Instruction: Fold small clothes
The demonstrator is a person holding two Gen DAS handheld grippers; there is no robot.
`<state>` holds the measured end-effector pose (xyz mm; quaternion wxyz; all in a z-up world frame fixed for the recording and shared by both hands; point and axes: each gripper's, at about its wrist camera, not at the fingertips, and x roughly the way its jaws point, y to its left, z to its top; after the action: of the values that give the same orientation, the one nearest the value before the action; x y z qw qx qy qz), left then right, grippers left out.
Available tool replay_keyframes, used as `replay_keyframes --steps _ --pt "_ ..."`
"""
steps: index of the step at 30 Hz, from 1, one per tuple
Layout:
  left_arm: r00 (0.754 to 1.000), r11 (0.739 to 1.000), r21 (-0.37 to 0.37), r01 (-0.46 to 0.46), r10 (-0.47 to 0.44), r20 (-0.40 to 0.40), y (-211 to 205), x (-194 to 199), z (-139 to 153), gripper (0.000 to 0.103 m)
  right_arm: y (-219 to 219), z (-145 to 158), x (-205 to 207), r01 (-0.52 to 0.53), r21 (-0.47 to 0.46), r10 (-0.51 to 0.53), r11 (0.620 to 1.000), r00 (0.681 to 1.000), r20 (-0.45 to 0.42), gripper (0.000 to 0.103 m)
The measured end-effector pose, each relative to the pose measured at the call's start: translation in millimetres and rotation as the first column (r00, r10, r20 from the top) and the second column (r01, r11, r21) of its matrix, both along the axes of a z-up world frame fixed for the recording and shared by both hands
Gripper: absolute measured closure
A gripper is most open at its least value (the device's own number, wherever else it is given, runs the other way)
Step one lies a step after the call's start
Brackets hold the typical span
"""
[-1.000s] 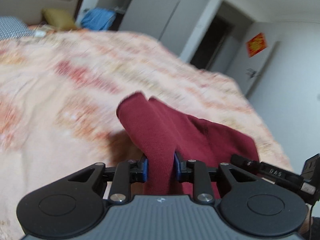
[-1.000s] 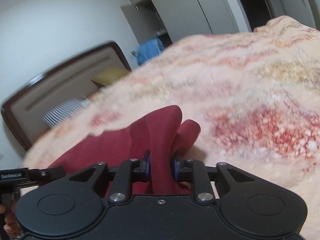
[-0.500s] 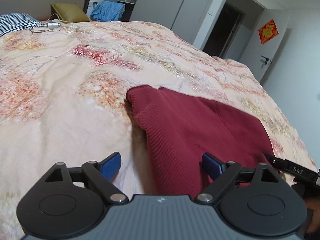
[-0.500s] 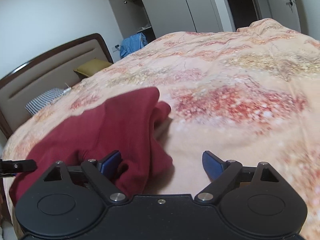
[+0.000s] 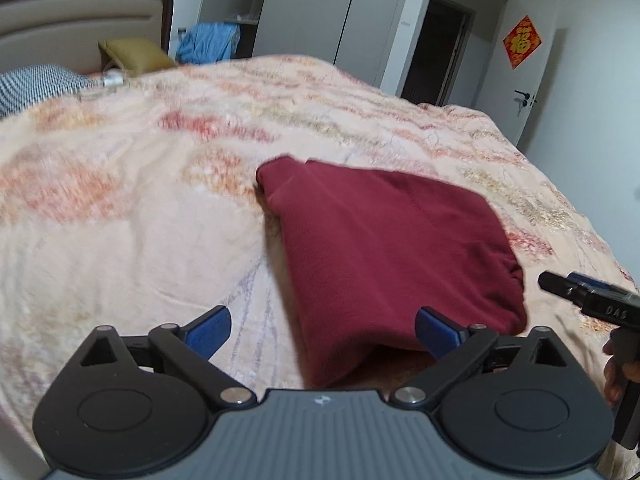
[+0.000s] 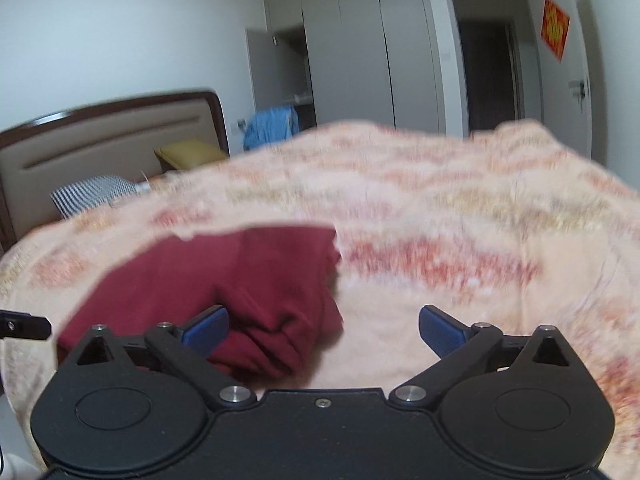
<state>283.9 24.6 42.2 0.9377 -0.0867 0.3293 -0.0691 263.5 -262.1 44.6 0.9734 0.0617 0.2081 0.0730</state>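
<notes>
A dark red garment (image 5: pixel 384 248) lies folded on the bed, a rough rectangle with its near edge just in front of my left gripper (image 5: pixel 322 330). That gripper is open and empty, its blue pads (image 5: pixel 210 328) spread wide above the near edge. In the right wrist view the same garment (image 6: pixel 224 292) lies to the left, bunched at its near right corner. My right gripper (image 6: pixel 322 330) is open and empty, its left pad over that corner. The right gripper's tip also shows in the left wrist view (image 5: pixel 584 294).
The floral peach bedspread (image 5: pixel 120 208) covers the whole bed. Pillows (image 5: pixel 36 84) and a headboard (image 6: pixel 100 148) stand at the far end. A blue cloth (image 5: pixel 206 42), grey wardrobes (image 6: pixel 360 52) and a dark doorway (image 5: pixel 434 52) lie beyond.
Both grippers were shut on the red garment and holding it up; they opened, the garment dropped flat onto the bed, and both have since drawn back and lifted a little.
</notes>
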Motion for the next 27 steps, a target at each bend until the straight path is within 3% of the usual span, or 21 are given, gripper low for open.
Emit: replay_keyframes --steps 7,14,21,27 --pt "0.996 1.0 0.008 -0.016 0.016 0.091 -6.2 -50.4 39.7 0.0 13.9 41.7 -62.1 0.001 0.008 -0.002 1.0 0.991 0.134 0.001" --pt "0.984 0.998 0.015 -0.061 0.058 0.168 -5.4 -108.6 60.6 0.0 32.3 52.7 -124.8 0.01 0.007 -0.011 1.0 0.983 0.183 0.001" --pt "0.968 0.994 0.018 -0.104 0.097 0.23 -0.4 -162.0 62.7 0.0 55.4 49.7 -181.7 0.037 0.029 -0.042 0.999 0.976 0.212 0.001" --pt "0.967 0.994 0.021 -0.107 0.099 0.233 1.3 -199.5 43.0 0.0 76.0 30.9 -223.2 0.087 0.011 -0.087 0.996 0.971 0.223 0.0"
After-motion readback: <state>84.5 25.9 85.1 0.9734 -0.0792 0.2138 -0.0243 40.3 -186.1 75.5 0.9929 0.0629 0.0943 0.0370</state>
